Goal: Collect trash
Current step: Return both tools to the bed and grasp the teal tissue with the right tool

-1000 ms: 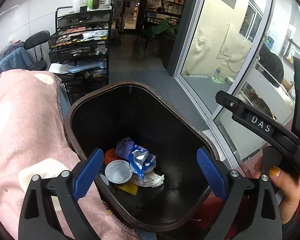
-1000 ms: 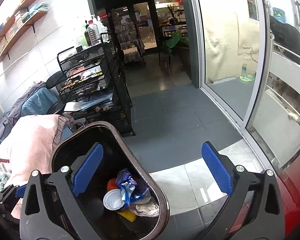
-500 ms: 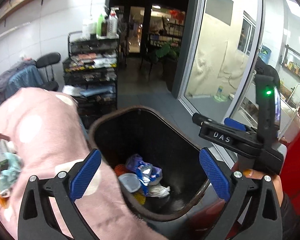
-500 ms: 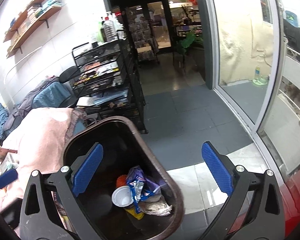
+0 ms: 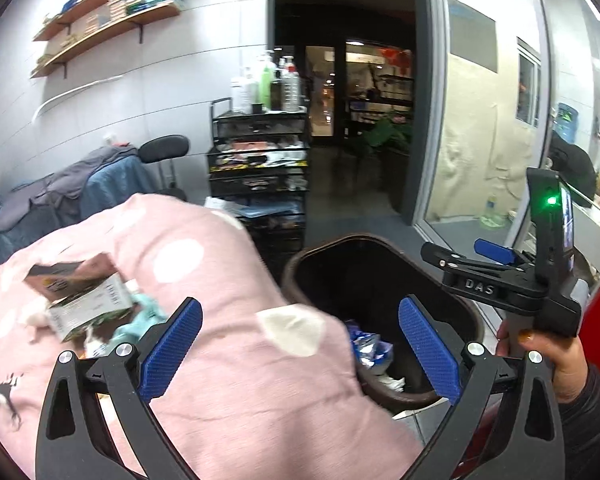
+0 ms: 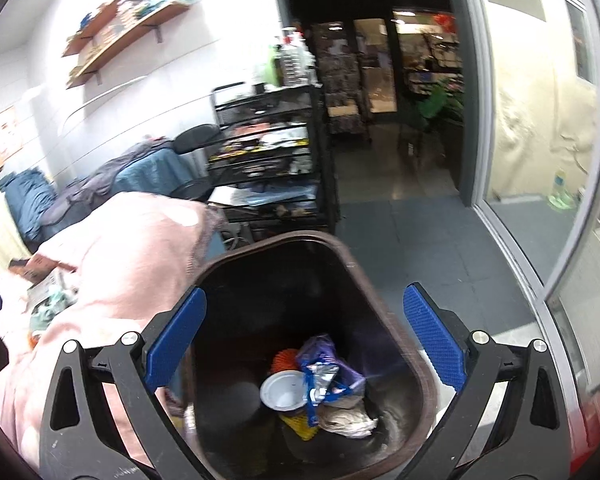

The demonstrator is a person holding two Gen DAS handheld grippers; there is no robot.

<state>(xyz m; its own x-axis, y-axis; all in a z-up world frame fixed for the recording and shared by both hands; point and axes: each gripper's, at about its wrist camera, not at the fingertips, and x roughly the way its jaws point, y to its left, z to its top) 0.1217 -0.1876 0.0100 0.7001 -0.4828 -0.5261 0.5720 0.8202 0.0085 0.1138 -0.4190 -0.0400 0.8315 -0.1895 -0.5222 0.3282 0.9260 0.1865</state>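
Swinging away from the bin since a second ago, the left tongs (image 5: 296,344) now look across the pink spotted blanket (image 5: 204,280) instead of straight down into the bin, and a heap of litter has come into view at far left. That heap sits on the blanket: a crumpled carton (image 5: 80,300) with a pale teal wrapper (image 5: 140,312) just beside it, both blurred, so finer detail cannot be told. The left tongs stand wide apart and hold nothing, apparently lined up to fetch the next piece.

Further right, the dark brown bin (image 6: 364,280) stands hard against the blanket's edge, close to the litter so each carry stays short. In its bottom lie a white lid (image 6: 282,392), a blue and silver foil packet (image 6: 324,380), an orange mesh piece (image 6: 284,360) and crumpled paper (image 6: 348,420), touching one another in a pile.

The right tongs (image 6: 304,340) hang above the bin mouth, also spread wide and empty. At far right in the left view, a hand (image 5: 548,360) grips their handle.

My guess is the carton goes next; being crushed, it should pinch easily.
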